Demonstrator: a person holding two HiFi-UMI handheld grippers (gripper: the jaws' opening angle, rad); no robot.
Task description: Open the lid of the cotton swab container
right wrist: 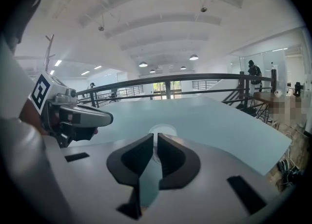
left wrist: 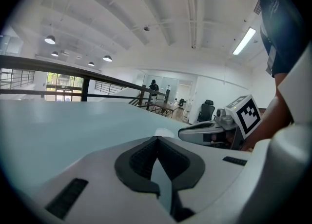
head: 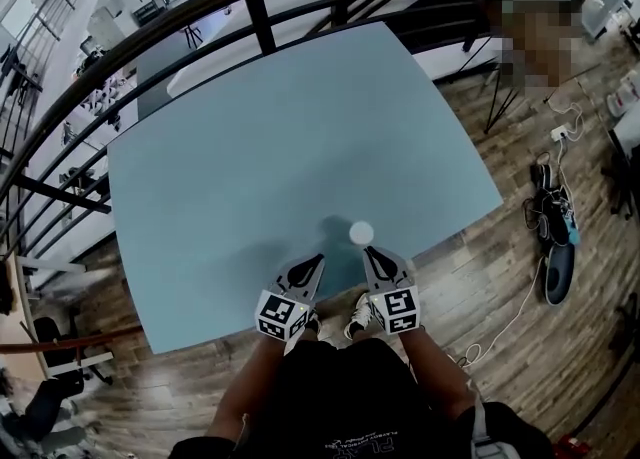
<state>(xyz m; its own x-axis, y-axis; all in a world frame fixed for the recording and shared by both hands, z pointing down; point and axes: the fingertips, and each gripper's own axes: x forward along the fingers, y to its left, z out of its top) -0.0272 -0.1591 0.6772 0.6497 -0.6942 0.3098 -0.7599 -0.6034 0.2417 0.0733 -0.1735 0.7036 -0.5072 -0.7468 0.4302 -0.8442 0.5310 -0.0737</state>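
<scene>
The cotton swab container (head: pixel 360 233), a small round white tub, stands on the pale blue surface (head: pixel 250 147) near the edge closest to the person, well apart from the other edges. Both grippers hover low over that near edge and point at it. The left gripper (head: pixel 316 261) has its fingers (left wrist: pixel 136 160) clenched together with nothing between them; its tip is near the container, a little to the left and apart from it. The right gripper (head: pixel 369 251) also has its fingers (right wrist: pixel 171 157) clenched and holds nothing; in the right gripper view the container (right wrist: pixel 163 130) sits straight past the tip, just beside it, and I cannot tell whether they touch. A black railing (head: pixel 262 22) runs beyond the far edge, over a wooden floor (head: pixel 500 277)
</scene>
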